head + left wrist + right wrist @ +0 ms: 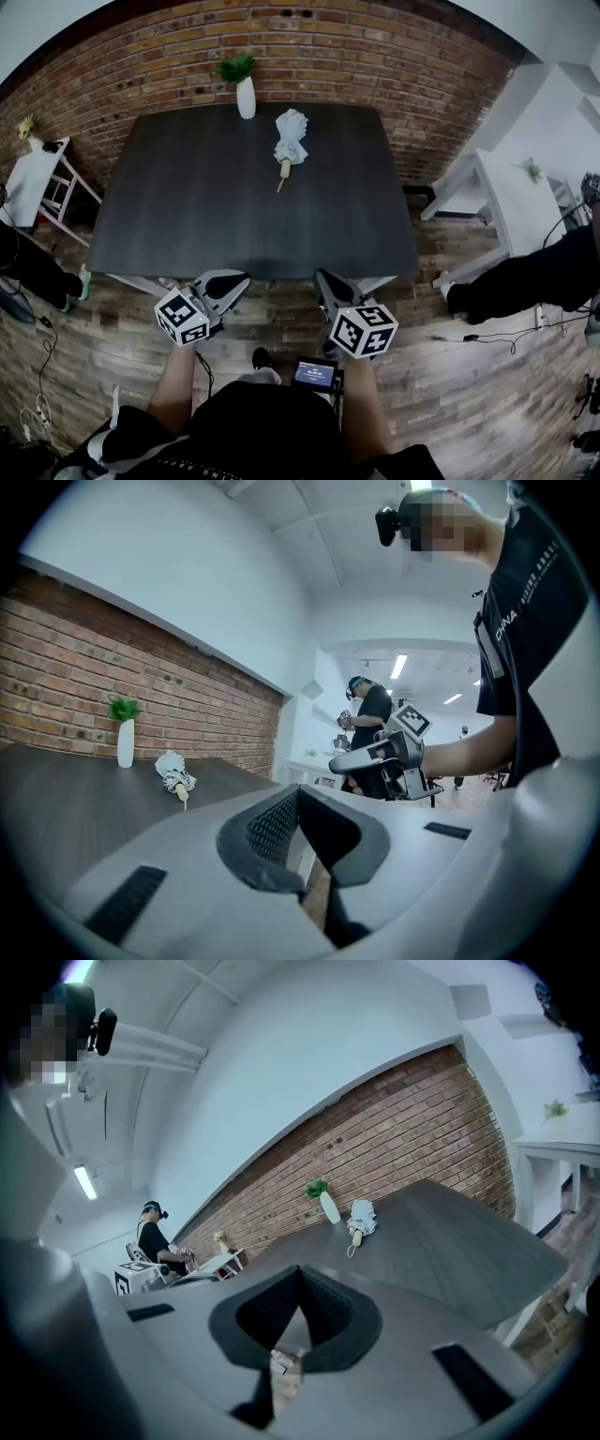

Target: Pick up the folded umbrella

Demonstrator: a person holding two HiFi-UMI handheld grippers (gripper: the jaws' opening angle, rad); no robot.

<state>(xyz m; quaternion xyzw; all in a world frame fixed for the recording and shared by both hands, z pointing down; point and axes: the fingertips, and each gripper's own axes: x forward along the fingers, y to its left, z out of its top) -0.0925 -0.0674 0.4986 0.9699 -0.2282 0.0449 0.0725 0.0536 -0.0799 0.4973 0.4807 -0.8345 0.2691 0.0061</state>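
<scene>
- The folded umbrella lies on the far half of the dark counter, close to the white vase that holds a plant; its bundled fabric is toward the brick wall and its wooden handle points back toward the person
- The left tongs and the right tongs both hang over the floor, short of the counter's near edge and well apart from the umbrella; each is clenched with tips together and nothing between them
- The step in hand looks like the reach across the counter, so one pair should be spread wide before it arrives, not at the last instant
- The right tongs seem to have the straighter line, and that route stays away from the vase, which could tip if nudged
- Come in low, with the jaws set across the umbrella's length
- Close where the fabric narrows above the handle: the loose folds will likely squash and slip, while that neck should give a firmer hold
- Lift straight up before drawing back
</scene>
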